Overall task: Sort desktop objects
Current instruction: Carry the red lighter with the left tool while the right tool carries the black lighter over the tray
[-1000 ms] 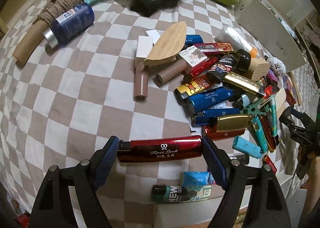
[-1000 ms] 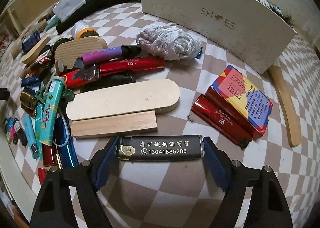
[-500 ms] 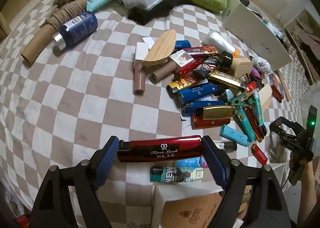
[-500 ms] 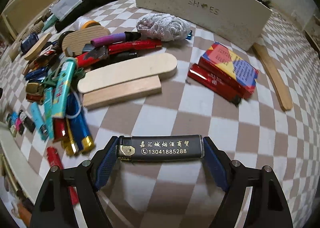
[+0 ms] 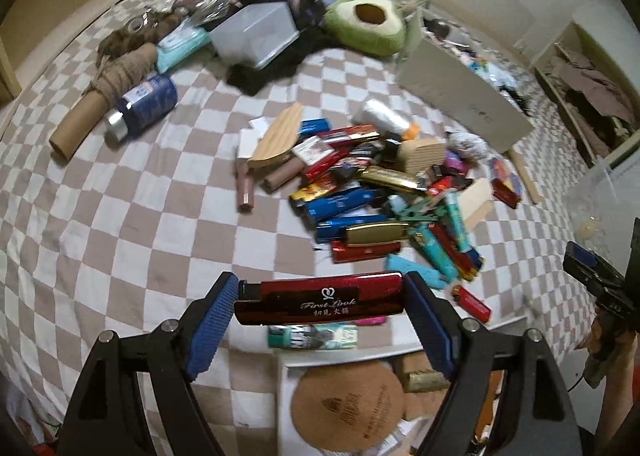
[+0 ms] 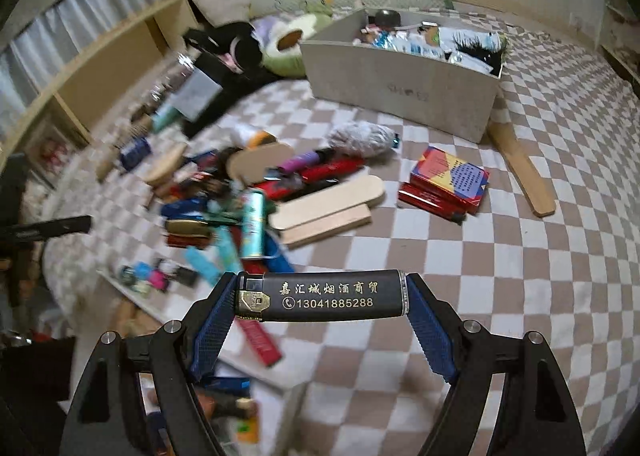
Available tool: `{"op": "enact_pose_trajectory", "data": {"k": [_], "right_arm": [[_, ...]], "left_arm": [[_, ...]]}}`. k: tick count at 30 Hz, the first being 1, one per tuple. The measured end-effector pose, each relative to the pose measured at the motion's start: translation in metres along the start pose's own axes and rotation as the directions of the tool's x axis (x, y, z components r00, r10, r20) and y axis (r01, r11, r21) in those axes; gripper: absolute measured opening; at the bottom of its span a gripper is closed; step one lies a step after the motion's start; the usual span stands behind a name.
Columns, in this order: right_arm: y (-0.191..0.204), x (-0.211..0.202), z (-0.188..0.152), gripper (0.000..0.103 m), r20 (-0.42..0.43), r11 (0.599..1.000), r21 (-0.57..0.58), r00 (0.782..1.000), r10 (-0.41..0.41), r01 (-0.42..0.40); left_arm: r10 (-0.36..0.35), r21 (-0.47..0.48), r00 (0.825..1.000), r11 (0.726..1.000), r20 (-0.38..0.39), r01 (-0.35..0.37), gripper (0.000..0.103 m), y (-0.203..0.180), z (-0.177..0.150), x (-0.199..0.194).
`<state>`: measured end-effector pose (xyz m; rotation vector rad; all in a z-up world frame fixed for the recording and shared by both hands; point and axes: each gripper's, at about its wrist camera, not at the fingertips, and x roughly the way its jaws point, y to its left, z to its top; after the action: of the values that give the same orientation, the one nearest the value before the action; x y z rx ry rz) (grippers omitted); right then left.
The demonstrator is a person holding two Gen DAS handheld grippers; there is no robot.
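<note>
Checkered bed (image 5: 120, 215) holds lighter pile (image 5: 380, 207). Left gripper (image 5: 320, 300) grips red lighter (image 5: 320, 298); right gripper (image 6: 320, 298) grips black lighter (image 6: 324, 296). Likely carrying both to box (image 5: 344, 396) below bed edge; next, let go there.

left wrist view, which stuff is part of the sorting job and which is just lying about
Job: red lighter in left claw; black lighter in right claw; lighter pile.

Lying about: avocado plush; blue bottle; clear plastic box.

Both grippers, left (image 5: 320, 306) and right (image 6: 320, 298), have black angular arms, silver screws and blue textured pads (image 5: 208, 322) at 9 and 3 o'clock.
</note>
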<state>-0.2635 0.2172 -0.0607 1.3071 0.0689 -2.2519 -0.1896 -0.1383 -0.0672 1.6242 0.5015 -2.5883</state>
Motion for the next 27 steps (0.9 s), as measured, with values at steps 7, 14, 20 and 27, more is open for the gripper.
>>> {"op": "enact_pose_trajectory", "data": {"k": [7,14,20,27], "right_arm": [[0.014,-0.026,-0.007,0.082,0.008,0.991,0.075,0.994,0.113,-0.114],[0.032,-0.04,-0.019,0.082,-0.001,0.977,0.099,0.982,0.188,-0.187],[0.048,-0.036,-0.031,0.082,-0.048,0.955,0.143,0.962,0.267,-0.258],[0.066,-0.003,-0.049,0.082,-0.164,0.928,0.213,0.925,0.344,-0.307]], "left_arm": [[-0.07,0.06,0.997,0.996,0.025,0.068,0.083,-0.023,-0.011,-0.02],[-0.116,0.114,0.992,0.987,0.038,0.111,0.083,-0.04,-0.023,-0.034],[-0.138,0.156,0.99,0.979,0.016,0.134,0.083,-0.047,-0.035,-0.036],[-0.134,0.182,0.99,0.973,-0.039,0.139,0.083,-0.051,-0.048,-0.025]]}}
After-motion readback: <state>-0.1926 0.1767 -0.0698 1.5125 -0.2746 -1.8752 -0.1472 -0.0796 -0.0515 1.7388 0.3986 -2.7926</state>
